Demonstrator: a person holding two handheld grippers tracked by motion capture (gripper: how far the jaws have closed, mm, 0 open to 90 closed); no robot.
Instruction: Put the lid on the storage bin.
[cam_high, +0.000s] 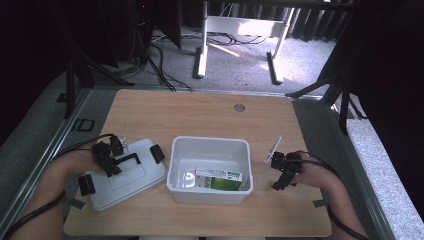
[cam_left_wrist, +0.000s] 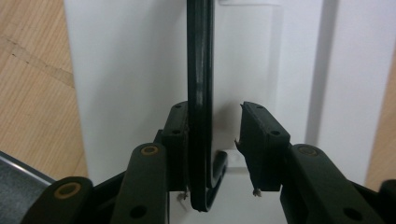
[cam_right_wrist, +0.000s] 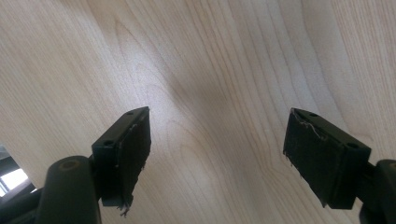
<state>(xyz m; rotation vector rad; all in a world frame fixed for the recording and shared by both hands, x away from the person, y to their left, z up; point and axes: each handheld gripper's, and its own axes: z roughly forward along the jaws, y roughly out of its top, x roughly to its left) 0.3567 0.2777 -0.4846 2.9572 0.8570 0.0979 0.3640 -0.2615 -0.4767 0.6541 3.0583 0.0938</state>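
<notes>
Tongs (cam_left_wrist: 215, 154) around thin black handle (cam_left_wrist: 200, 93)

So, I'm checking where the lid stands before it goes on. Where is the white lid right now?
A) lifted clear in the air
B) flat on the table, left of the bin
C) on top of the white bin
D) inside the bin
B: the high view shows the white lid lying flat on the table, left of the white bin.

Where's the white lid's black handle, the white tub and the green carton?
black handle (cam_left_wrist: 200, 93), left gripper view, its straight bar
white plastic tub (cam_high: 209, 142), high view, its far rim
green and white carton (cam_high: 222, 183), high view, its green side
</notes>
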